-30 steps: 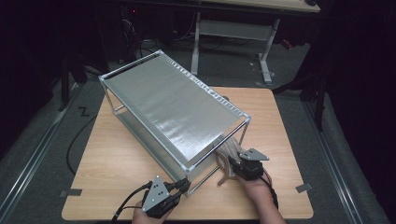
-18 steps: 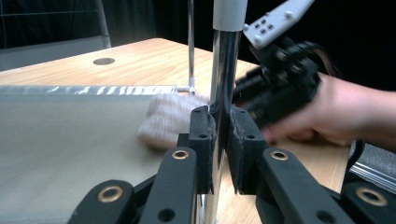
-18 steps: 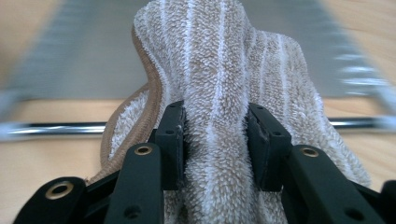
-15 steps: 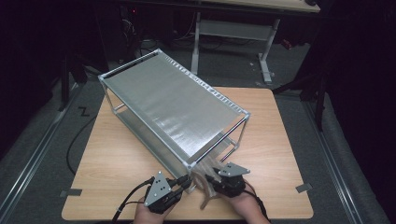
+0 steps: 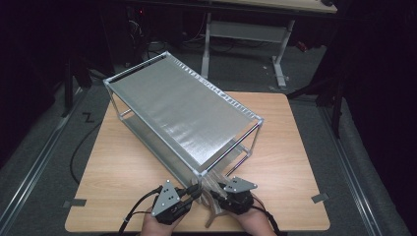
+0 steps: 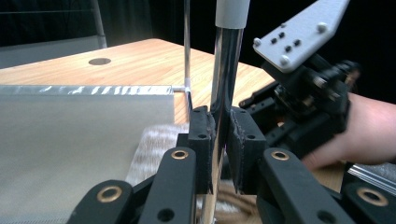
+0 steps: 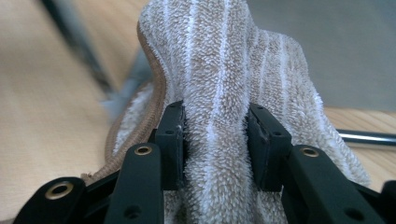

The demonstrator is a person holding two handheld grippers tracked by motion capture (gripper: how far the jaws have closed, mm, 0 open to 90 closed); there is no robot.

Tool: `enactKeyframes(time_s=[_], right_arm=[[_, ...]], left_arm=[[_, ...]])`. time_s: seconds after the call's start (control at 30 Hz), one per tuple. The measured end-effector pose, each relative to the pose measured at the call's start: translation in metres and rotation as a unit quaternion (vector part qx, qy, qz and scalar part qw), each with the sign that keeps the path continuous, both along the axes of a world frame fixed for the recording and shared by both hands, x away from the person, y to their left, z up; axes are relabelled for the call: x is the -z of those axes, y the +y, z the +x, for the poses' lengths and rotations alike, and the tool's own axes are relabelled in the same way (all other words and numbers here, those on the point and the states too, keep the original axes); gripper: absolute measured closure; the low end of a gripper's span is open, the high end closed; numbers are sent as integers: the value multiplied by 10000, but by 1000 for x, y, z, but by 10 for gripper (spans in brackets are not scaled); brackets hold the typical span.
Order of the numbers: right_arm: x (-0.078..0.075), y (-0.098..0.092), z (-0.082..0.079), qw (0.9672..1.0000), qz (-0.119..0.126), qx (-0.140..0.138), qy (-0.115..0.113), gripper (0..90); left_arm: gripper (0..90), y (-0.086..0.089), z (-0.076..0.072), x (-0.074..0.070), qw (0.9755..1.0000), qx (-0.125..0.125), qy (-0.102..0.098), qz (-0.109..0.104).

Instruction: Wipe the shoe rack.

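Left gripper view, centre frame: my left gripper (image 6: 219,140) pinches the rack's chrome post (image 6: 225,88); my right gripper (image 7: 215,140) squeezes the striped towel (image 7: 224,70), bunched bottom-centre in the high view. Rubbing too hard could twist the post loose, or the thick towel could slip free.

place: lab | cues: dark room, desk frame (image 5: 244,30), floor cables (image 5: 78,147), wooden table (image 5: 128,167)
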State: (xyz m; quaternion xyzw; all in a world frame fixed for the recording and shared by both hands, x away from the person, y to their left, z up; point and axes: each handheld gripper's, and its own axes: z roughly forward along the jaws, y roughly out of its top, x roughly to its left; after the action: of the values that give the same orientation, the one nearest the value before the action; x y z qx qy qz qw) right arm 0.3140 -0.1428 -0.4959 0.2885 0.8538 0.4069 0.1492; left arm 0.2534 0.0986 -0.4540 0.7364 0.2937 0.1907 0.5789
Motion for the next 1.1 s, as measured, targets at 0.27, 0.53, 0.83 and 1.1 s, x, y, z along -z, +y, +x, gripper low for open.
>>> enactKeyframes(time_s=[0.27,0.53,0.83,1.1], right_arm=[[1,-40,31,9957,-111,915,-125,612],[4,-78,55,9826,-235,1822,-277,607],[-4,-74,51,9872,-143,1577,-185,423],[-1,-76,55,9890,-159,1467,113,371]], left_arm=[[804,1,-5,0,10000,13,-51,46],[805,3,-11,0,9999,34,-70,79],[795,4,-10,-1,9999,95,21,-33],[777,7,-13,-1,10000,60,-51,-29]])
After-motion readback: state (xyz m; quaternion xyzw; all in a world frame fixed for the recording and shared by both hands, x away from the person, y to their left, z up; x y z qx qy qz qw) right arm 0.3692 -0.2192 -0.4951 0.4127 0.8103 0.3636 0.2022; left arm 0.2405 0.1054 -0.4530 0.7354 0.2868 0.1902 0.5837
